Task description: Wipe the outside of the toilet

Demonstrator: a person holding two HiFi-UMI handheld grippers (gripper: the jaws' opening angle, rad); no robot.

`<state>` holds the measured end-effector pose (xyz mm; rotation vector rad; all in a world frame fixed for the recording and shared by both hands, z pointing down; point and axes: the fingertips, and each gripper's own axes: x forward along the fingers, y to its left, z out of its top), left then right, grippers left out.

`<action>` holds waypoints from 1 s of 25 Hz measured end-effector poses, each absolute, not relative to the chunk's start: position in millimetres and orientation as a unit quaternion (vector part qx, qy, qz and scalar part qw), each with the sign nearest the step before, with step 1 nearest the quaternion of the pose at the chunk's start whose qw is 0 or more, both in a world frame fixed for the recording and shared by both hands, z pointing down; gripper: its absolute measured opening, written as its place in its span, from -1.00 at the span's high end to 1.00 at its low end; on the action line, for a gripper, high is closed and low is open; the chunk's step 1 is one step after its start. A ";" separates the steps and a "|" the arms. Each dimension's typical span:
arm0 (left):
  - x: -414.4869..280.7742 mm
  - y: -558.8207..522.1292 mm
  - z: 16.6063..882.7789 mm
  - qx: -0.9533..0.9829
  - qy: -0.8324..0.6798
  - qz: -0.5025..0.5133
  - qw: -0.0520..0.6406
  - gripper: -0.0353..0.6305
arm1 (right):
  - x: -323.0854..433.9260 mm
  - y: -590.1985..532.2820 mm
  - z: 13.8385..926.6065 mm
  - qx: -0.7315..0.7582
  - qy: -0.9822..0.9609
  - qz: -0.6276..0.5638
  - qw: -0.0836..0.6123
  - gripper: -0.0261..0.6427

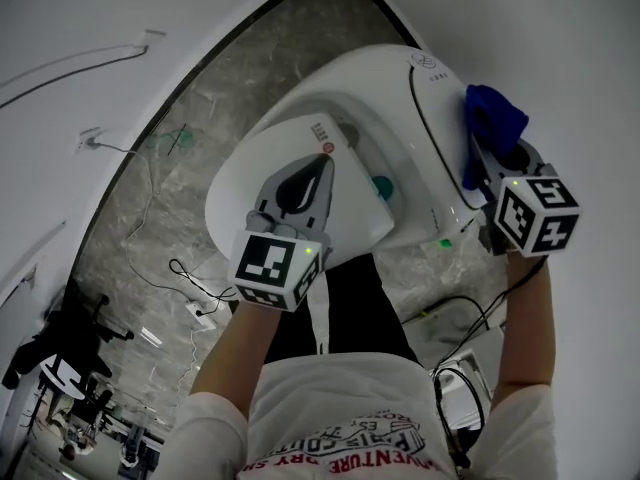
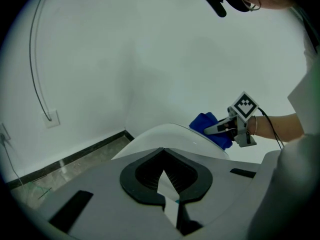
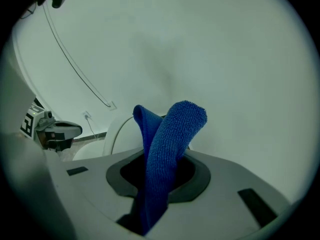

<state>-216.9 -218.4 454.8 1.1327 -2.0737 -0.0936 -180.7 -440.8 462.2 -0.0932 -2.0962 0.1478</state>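
Note:
The white toilet point(image 1: 310, 138) stands with its lid down, below and ahead of me. My left gripper point(image 1: 318, 173) hovers over the lid, its jaws drawn to a point with nothing between them. In its own view the left gripper point(image 2: 162, 151) faces the toilet's curved lid point(image 2: 170, 136). My right gripper point(image 1: 488, 156) is at the toilet's right rear side, shut on a blue cloth point(image 1: 492, 118) that rests against the white shell. The cloth point(image 3: 170, 144) stands folded up out of the right gripper point(image 3: 161, 160). The cloth point(image 2: 206, 125) also shows in the left gripper view.
Grey marble floor point(image 1: 170, 198) lies left of the toilet, with thin cables point(image 1: 190, 273) and a power strip point(image 1: 200, 314) on it. A white wall is close behind and to the right. A wall socket point(image 2: 50, 118) has a cable running up from it.

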 end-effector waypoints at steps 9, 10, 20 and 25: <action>-244.5 -183.2 458.4 0.412 -0.826 -0.052 0.380 0.88 | -258.1 -414.5 470.2 -0.113 -0.830 0.002 0.546 0.67; -247.2 -178.9 459.8 0.407 -0.829 -0.055 0.381 0.88 | -262.5 -411.7 471.3 -0.120 -0.826 -0.007 0.550 0.67; -256.2 -151.9 488.6 0.387 -0.831 -0.061 0.396 0.88 | -306.1 -370.7 484.4 -0.212 -0.777 -0.093 0.585 0.67; -258.2 -136.9 499.8 0.374 -0.834 -0.069 0.400 0.88 | -320.0 -347.1 501.0 -0.274 -0.716 -0.135 0.628 0.67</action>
